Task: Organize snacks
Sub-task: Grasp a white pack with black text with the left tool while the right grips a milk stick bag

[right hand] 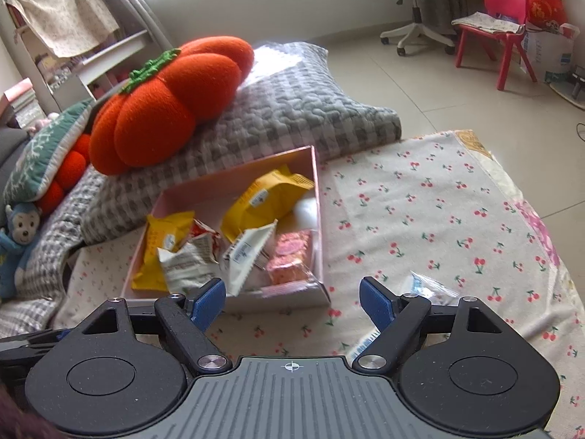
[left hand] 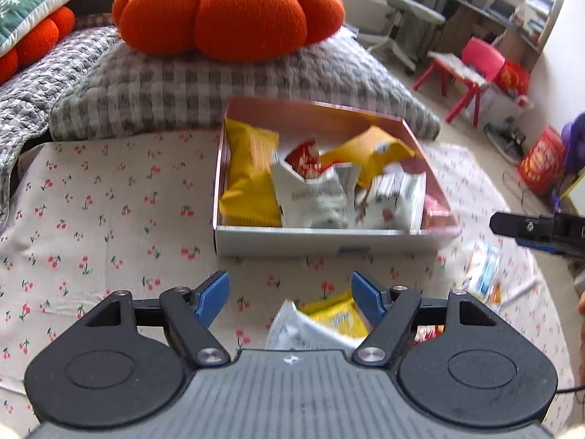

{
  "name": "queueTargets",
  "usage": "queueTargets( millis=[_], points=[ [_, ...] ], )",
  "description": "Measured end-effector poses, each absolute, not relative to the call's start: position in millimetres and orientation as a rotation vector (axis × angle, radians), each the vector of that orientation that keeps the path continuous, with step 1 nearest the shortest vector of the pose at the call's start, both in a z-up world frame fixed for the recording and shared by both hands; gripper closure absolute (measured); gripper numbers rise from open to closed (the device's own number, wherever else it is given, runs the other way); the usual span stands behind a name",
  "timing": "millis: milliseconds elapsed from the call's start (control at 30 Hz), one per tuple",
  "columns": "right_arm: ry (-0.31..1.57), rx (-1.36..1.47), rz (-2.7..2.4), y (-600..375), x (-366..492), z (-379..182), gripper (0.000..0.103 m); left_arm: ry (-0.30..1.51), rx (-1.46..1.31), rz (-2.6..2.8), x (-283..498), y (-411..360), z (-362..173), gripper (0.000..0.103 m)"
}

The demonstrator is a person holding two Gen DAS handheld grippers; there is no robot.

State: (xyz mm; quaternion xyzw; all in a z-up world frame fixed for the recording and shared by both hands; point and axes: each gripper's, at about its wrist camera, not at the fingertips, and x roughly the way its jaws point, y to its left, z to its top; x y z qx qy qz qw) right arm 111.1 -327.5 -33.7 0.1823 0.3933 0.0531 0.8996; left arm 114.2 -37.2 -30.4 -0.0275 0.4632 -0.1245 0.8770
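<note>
I have both units over the cherry-print cloth (right hand: 438, 197), facing the pink box (left hand: 413, 135) that collects the snacks. The left hand-held gripper (left hand: 290, 294) stands wide with nothing between its pads; a white packet (left hand: 292, 329) and a yellow packet (left hand: 340, 316) lie on the cloth just below and partly behind it. The right hand-held gripper (right hand: 292, 301) is also wide and empty; a clear blue-printed packet (right hand: 427, 287) lies on the cloth just beside its right finger.

Step in hand, as I judge it: between placements, with loose snacks not yet collected. The next move calls for lowering one open unit over a loose packet, aligning the pads across its narrow side, closing, then lifting over the box wall.

Count in the box, from the right wrist view:
- yellow packs: two
- white crumpled packs: two
- red wrapper: one, partly buried
- pink wrapped cake: one
- further items may be hidden beneath

Loose on the cloth: three packets clearly seen; a red-patterned edge under the left unit is too hidden to identify

An orange pumpkin cushion (right hand: 164, 109) sits behind the box on a grey quilt (right hand: 292, 109)
</note>
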Motion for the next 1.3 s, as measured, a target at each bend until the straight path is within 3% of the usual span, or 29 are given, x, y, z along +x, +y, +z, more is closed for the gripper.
queueTargets(
  millis=[367,900,1067,1100,1167,1300],
  points=[
    [0.998,0.335,0.003,-345.2,116.7,-69.1,0.021,1.031,0.033,-0.297,103.0,-58.8,-43.7,0.016],
    [1.061,0.348,-0.01,-344.0,127.2,-89.4,0.027,1.088,0.159,-0.332,97.0,-76.0,-66.8,0.012],
    [1.072,0.342,-0.005,-340.9,133.4,-97.0,0.045,1.092,0.163,-0.336,99.7,-75.1,-72.8,0.012],
    [1.072,0.341,-0.004,-340.4,134.6,-98.0,0.048,1.088,0.159,-0.34,100.1,-74.8,-72.5,0.014],
    [1.073,0.344,0.002,-340.5,136.1,-99.0,0.061,1.08,0.142,-0.358,101.0,-72.4,-70.6,0.031],
    [1.064,0.354,0.008,-341.0,137.4,-97.9,0.079,1.068,0.114,-0.356,102.8,-67.3,-66.8,0.041]
  ],
)
